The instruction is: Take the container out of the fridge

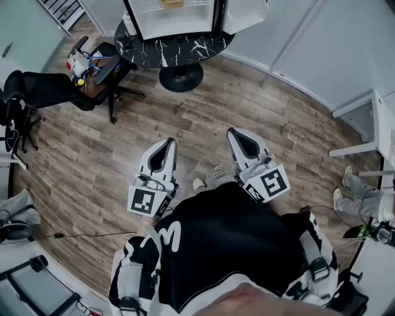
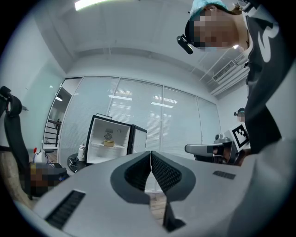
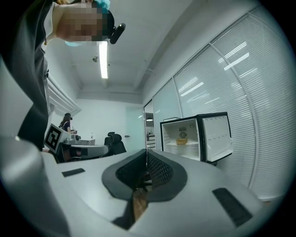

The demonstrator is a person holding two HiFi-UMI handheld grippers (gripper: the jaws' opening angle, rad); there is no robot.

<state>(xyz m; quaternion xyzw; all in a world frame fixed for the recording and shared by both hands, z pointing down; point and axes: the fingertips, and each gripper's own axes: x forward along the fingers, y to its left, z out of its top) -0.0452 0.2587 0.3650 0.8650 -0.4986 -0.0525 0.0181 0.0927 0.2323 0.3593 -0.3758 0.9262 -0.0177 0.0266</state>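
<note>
Both grippers are empty and fully closed. The left gripper [image 1: 165,147] is lower centre-left in the head view and the right gripper [image 1: 242,139] is a bit to its right. I have both over the wood floor [image 1: 271,117], tips pointing toward the top of the frame, well apart from the fridge [image 1: 162,23]. In the left gripper view the ribbed pads [image 2: 163,172] meet along one line with nothing between them. The right gripper view shows the same: jaws together, nothing pinched. The fridge is at top centre of the head view, standing on a round, dark marbled bench [image 1: 185,50]. Its door [image 1: 244,15] is swung open to the right and the interior is white. The container [image 3: 182,141] is small and yellowish and sits on a shelf inside the fridge. It shows right of centre in the right gripper view and left of centre in the left gripper view, and neither gripper touches it. A white bottle [image 1: 128,24] stands on the bench just left of the fridge. A black office chair [image 1: 46,91] is at upper left of the head view, and my black shirt fills the bottom of that frame.
</note>
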